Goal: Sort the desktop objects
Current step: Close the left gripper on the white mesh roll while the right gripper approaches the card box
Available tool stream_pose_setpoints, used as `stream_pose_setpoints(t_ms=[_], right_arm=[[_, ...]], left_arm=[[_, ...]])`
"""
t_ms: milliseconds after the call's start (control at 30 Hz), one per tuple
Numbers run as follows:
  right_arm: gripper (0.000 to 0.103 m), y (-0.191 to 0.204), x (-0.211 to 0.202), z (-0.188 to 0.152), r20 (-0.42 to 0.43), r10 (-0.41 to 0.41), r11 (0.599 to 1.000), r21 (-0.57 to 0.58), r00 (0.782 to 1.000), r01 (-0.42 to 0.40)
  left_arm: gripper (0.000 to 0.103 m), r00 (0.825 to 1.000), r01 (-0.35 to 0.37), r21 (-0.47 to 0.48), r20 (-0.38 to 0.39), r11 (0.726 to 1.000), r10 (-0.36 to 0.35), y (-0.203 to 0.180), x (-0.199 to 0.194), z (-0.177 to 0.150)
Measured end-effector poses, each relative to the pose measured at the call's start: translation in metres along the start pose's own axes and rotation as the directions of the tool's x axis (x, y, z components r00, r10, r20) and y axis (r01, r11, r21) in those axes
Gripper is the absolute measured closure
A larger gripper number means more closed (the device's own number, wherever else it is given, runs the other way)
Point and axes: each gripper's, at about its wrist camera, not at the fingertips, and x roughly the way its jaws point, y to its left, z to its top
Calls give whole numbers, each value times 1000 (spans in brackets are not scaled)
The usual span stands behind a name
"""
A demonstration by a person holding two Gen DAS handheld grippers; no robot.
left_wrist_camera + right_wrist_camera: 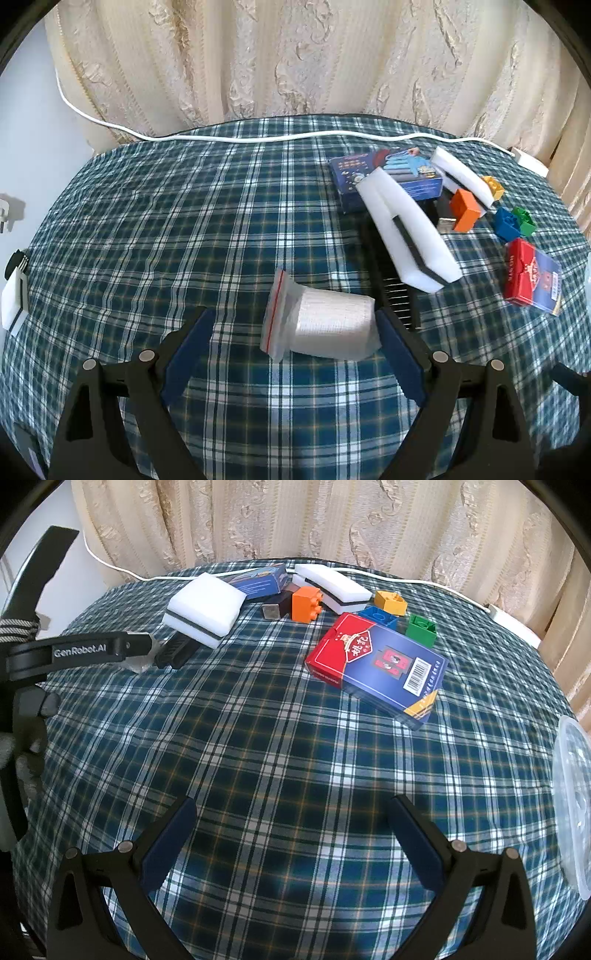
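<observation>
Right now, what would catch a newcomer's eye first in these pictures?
The small zip bag lying on the plaid tablecloth between the open left gripper fingers. Then the red-and-blue card box ahead of the open right gripper, with bright toy bricks clustered behind it.

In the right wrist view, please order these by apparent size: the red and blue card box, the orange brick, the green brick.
1. red and blue card box, clearly largest, though also nearest.
2. orange brick and green brick: they look alike; I cannot rank them.
</observation>
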Motion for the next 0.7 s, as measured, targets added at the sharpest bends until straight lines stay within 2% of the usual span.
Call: stream_pose_setpoints(t_ms=[167,300,367,500,700], right_arm=[[0,-2,-1,0,10,9,1000,24,1000,-9],[0,-6,-3,-1,21,32,998,50,999,-33],[0,-11,-5,-1,26,52,996,74,998,-54],[0,-24,-12,-1,44,72,988,130,996,-78],[0,-51,-27,16,102,14,981,191,995,-33]], left_arm=[[13,1000,-6,-5,-8,1000,6,-23,24,12],[36,1000,24,22,-14,999,-24,-41,30,7],[54,999,44,24,-19,999,-43,-50,35,6],[57,999,47,3,10,999,-47,-63,36,-4],[58,995,76,-33,70,997,-74,-70,25,-9]])
